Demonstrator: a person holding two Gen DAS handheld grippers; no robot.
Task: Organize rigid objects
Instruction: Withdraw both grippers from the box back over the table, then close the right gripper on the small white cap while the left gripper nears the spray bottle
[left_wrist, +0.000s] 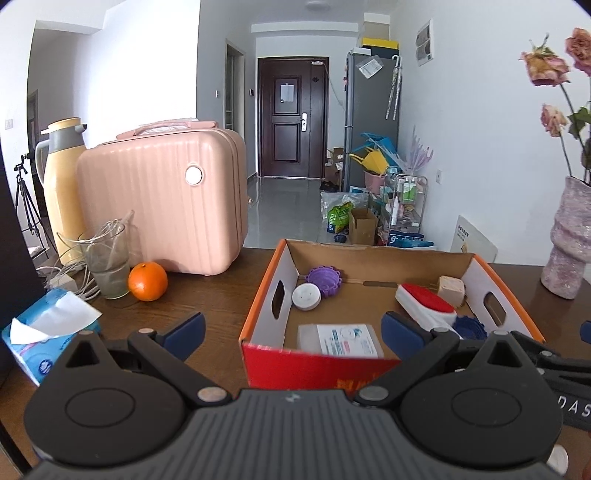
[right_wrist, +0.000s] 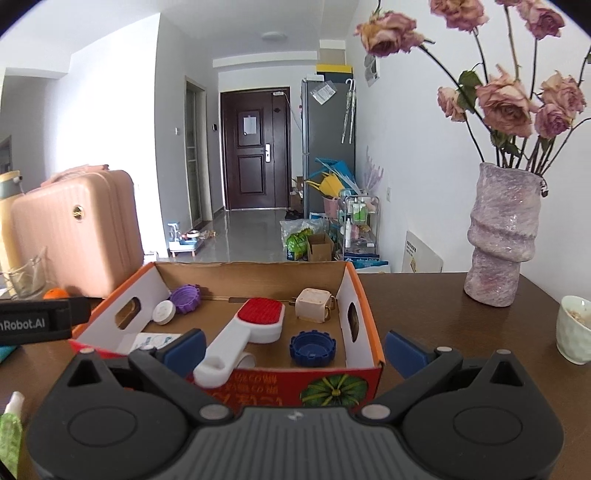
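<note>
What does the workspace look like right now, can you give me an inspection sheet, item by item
Surface: dark wooden table.
Job's things: cardboard box holding red-and-white brush, blue cap, purple cap, white disc, beige cube, flat packet.
Clutter: orange, glass, tissue pack, vase, cup.
Tongs: left and right open, empty.
Cables: white cords by the glass.
Surroundings: pink case, thermos.

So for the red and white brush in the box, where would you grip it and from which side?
Probably the white handle of the brush, from above at the near side: it sticks out toward the cardboard box's front wall, is narrow enough for the open right gripper, and is nearest. The red head looks wider.
</note>
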